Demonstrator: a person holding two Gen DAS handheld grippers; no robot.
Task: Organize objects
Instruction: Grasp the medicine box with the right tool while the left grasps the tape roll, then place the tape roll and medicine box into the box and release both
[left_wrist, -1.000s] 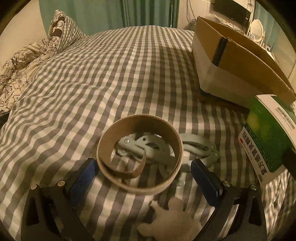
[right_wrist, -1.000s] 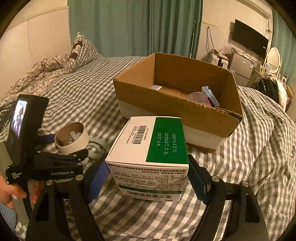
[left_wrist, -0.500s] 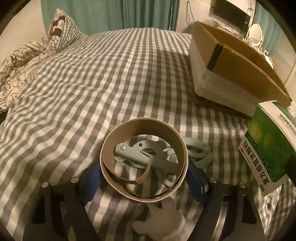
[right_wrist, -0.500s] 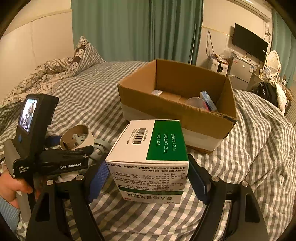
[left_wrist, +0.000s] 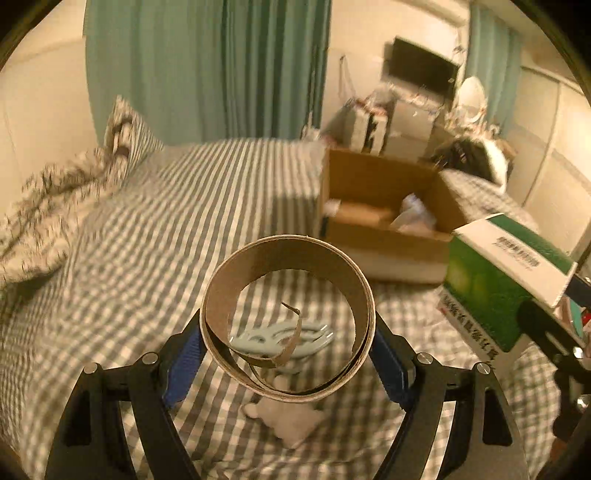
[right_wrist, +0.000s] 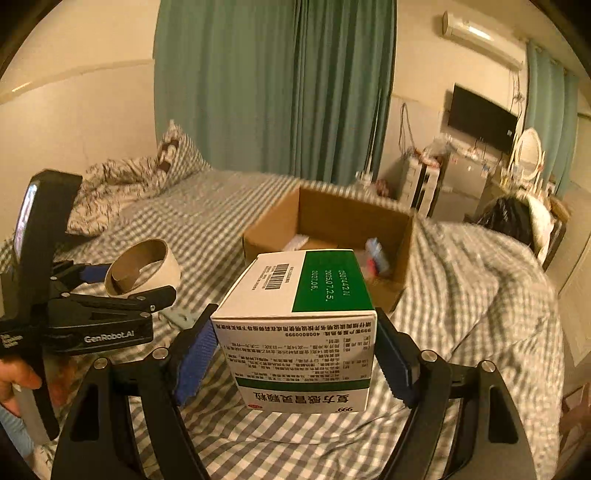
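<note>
My left gripper (left_wrist: 286, 343) is shut on a brown cardboard tape ring (left_wrist: 288, 254), its blue pads pressing the ring's two sides, and holds it above the checked bed. Through the ring I see pale blue clips (left_wrist: 273, 338) lying on the cover, with a small white soft piece (left_wrist: 291, 417) nearer to me. My right gripper (right_wrist: 295, 354) is shut on a green and white medicine box (right_wrist: 314, 280), also lifted off the bed. In the right wrist view the ring (right_wrist: 144, 269) shows at the left, in the other gripper. An open cardboard box (right_wrist: 332, 214) stands beyond both grippers.
The cardboard box (left_wrist: 384, 236) has a few small items inside. A pillow (right_wrist: 177, 155) and a crumpled flowered duvet (left_wrist: 40, 206) lie at the bed's far left. Green curtains, a wall TV and cluttered furniture stand behind. A hand (right_wrist: 14, 380) grips the left tool.
The left gripper closed on the cardboard ring and lifted it off the bed, leaving the clips lying there. The right gripper rose too, still holding the medicine box.
</note>
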